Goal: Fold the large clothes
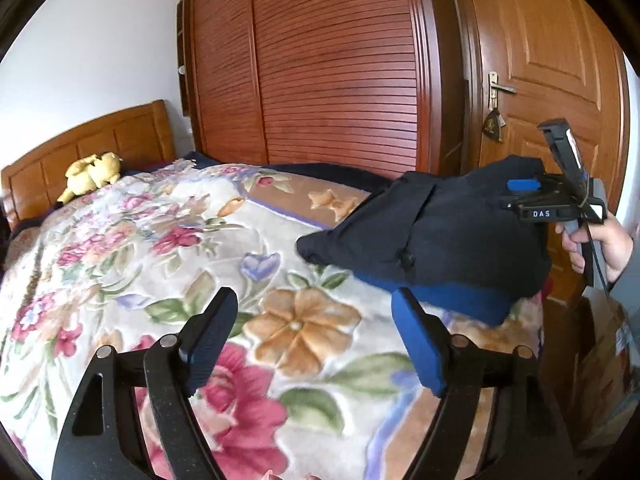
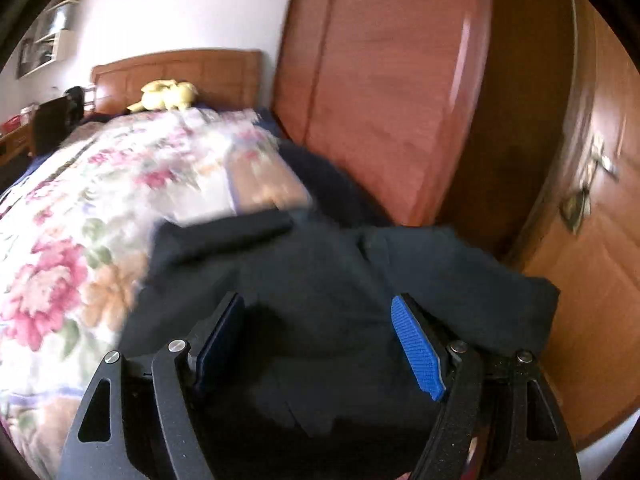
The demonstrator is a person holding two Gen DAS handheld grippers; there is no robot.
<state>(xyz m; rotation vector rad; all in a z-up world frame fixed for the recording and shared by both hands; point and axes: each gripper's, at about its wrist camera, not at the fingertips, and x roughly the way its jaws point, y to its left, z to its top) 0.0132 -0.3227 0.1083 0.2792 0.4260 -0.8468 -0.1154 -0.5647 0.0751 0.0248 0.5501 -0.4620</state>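
Left wrist view shows the left gripper (image 1: 312, 340) hanging above the floral blanket (image 1: 140, 240) with its jaws spread wide and nothing between them; it grips nothing and sits well apart from the work. Off to its right, the dark navy garment (image 1: 432, 236) lies bunched near the bed's corner, one pointed end trailing onto the blanket and a brighter blue lining showing along its underside. The right gripper (image 1: 524, 186) reaches into that bundle from the door side, held by the person's hand (image 1: 596, 244).

From the right wrist view, the garment (image 2: 320, 280) fills the space ahead of the right gripper (image 2: 320, 344), whose blue pads (image 2: 418, 352) stand far apart with cloth draped between and over them. That looks released rather than pinched, though the fabric hides the lower part of the gap. Blur suggests the tool is moving.

Judging by this, the garment is raised in a heap rather than spread flat, so folding seems barely begun. The free left gripper is probably held back to take a second edge. A yellow plush toy (image 1: 94, 174) rests by the wooden headboard (image 1: 80, 148).
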